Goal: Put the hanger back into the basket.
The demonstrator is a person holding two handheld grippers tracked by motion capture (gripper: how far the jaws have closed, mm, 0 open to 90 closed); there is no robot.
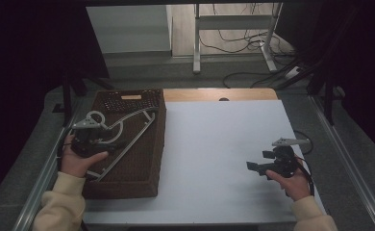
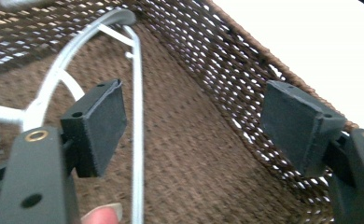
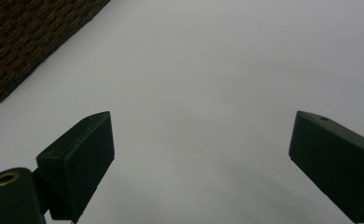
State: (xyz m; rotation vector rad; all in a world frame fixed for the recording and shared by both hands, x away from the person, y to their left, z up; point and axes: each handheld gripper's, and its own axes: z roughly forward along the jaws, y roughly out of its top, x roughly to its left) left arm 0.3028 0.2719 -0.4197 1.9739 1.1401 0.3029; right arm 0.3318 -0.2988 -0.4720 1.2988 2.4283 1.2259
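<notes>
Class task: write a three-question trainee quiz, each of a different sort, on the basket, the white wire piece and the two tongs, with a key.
1. True or false: the left tongs are shut on the white wire frame.
2. Where does the frame lie? A) in the brown woven basket B) on the white table C) on the floor
3. Fill in: the right tongs hang open above the ____.

Key: 1 false, they are open; 2 A; 3 table.

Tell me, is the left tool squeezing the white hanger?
No, the left tool is open, and the white hanger in the brown wicker basket lies beside one pad, not clamped.
</notes>
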